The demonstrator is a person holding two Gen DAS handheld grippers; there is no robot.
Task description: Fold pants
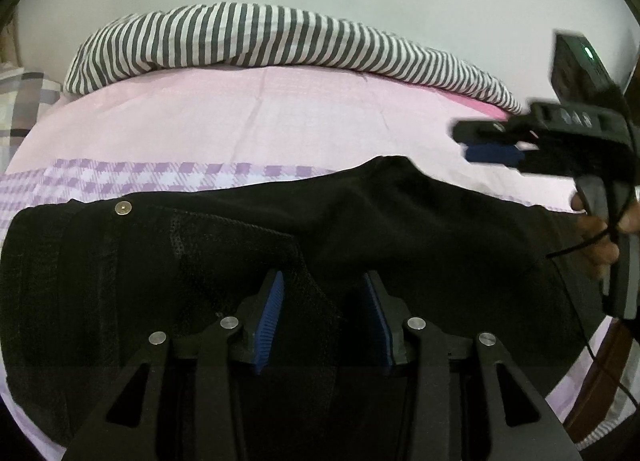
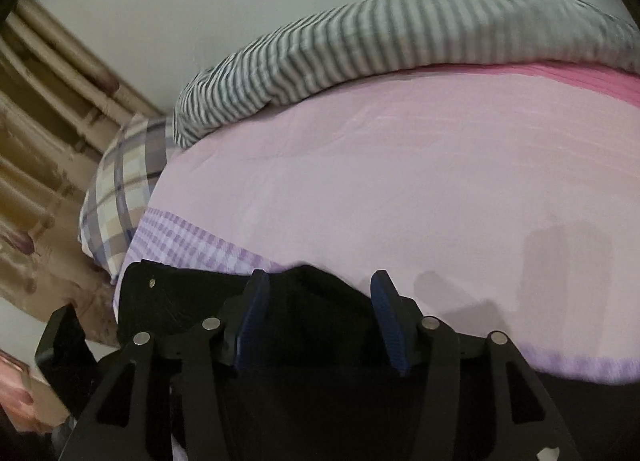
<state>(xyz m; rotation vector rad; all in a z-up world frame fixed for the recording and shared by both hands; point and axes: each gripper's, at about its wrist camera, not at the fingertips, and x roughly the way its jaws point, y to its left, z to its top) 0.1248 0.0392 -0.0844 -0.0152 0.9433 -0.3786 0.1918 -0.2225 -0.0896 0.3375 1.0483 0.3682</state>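
Black pants (image 1: 280,229) spread flat across lower frame on pink bed sheet (image 1: 240,121), snap button (image 1: 123,208) at left marking waistband end. Left gripper (image 1: 324,321) low at bottom centre, jaws wide apart, nothing held, likely poised to pinch mesh lining. Right gripper (image 1: 492,149) hovering at right edge above sheet, jaws wide apart and empty in own view. Striped blanket (image 1: 260,41) bunched along top.

Left wrist view: mounted just behind the left gripper (image 1: 323,285), looking forward along its fingers, close above the black pants (image 1: 400,229), with the right gripper (image 1: 492,149) ahead to the right. Right wrist view: behind the right gripper (image 2: 318,289), raised higher, angled leftward. Shared by both: pants, pink sheet (image 1: 280,117), striped bedding (image 1: 256,37).
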